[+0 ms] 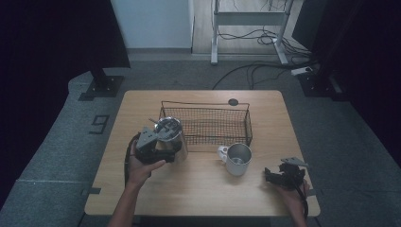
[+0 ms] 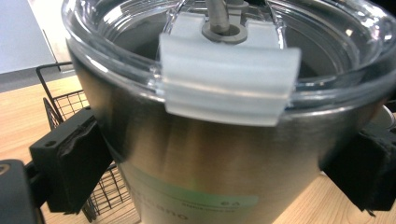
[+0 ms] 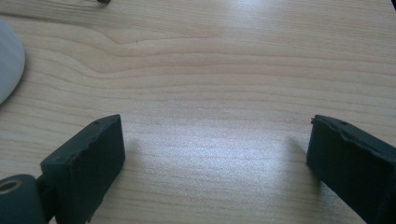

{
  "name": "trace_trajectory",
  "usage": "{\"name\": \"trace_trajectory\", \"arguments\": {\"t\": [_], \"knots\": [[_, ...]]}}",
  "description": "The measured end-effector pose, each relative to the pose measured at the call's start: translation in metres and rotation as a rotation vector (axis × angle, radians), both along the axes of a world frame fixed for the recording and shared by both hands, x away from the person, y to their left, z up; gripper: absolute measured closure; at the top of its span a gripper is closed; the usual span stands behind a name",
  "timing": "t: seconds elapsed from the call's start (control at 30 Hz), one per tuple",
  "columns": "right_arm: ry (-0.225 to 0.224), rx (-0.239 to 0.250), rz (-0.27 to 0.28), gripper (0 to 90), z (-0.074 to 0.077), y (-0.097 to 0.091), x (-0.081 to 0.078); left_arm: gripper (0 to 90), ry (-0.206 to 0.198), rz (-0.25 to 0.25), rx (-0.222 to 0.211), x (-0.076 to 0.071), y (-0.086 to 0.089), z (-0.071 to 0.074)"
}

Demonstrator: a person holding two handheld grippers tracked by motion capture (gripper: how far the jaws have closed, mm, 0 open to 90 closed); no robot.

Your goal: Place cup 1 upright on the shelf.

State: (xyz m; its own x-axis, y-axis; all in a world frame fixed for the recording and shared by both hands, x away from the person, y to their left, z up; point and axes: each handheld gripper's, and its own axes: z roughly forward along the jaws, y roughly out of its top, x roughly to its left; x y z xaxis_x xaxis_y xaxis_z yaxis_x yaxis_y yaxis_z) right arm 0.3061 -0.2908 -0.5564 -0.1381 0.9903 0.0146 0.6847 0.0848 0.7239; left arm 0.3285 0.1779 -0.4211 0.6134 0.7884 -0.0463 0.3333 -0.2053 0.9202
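One steel tumbler [image 2: 205, 154], near the tabletop's [image 1: 198, 189] left edge, sits pinched in the left claw [image 1: 163, 150]; one mug [image 1: 238, 158], one wire basket [image 1: 208, 125]; right claw [image 1: 279, 178] spread, holding nothing.

In the middle of my high view a black wire basket [image 1: 206, 124] sits on the wooden tabletop [image 1: 198, 189], toward its far edge. Just below the basket's right end stands a steel mug [image 1: 238, 159] with a white handle pointing left. A small dark round grommet [image 1: 233, 101] marks the tabletop's far edge. Beyond it, at the top, cables [image 1: 265, 38] trail across the floor around a white frame [image 1: 248, 19].
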Motion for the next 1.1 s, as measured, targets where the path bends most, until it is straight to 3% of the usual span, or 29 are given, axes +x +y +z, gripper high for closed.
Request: {"name": "trace_trajectory", "arguments": {"t": [1.1], "knots": [[-0.001,0.001,-0.004,4.5,0.0,0.0,0.0,4.3,-0.02,0.003,-0.017,0.011,0.0,0.018]]}}
